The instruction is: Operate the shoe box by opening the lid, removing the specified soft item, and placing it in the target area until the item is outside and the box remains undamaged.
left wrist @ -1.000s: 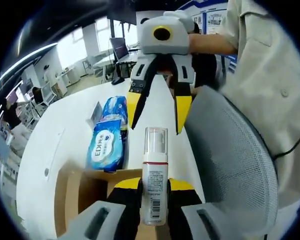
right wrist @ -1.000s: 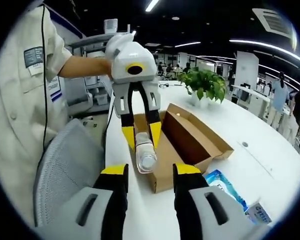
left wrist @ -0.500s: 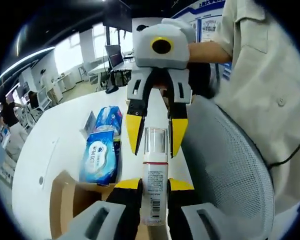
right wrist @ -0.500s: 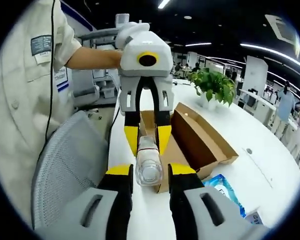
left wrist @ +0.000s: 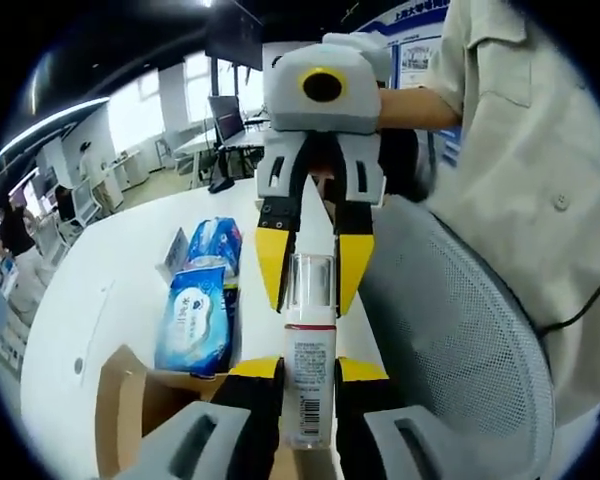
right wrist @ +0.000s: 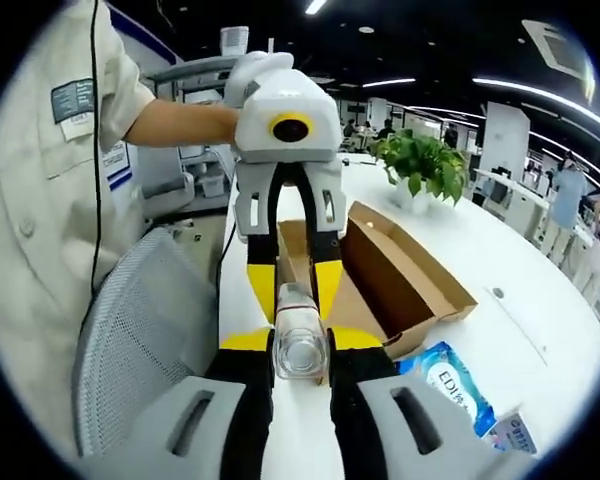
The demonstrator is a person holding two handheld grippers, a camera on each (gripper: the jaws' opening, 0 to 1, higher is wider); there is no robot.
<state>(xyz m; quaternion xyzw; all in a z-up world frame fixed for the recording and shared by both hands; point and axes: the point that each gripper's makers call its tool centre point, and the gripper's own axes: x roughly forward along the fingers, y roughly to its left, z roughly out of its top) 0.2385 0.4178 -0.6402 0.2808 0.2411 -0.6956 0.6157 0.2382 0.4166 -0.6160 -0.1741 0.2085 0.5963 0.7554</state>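
Clear-capped bottle (left wrist: 308, 375), gripped at its body by the left gripper (left wrist: 308, 372), now has the right gripper (right wrist: 300, 345) closed around its cap, a handover beyond the open shoe box (right wrist: 390, 275) behind the bottle.

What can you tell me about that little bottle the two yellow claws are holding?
The bottle is slim, white plastic, with a clear cap, a red band under it and a printed label. It hangs above the open box, held at both ends: the left gripper clamps its body, the right gripper closes around its cap end.
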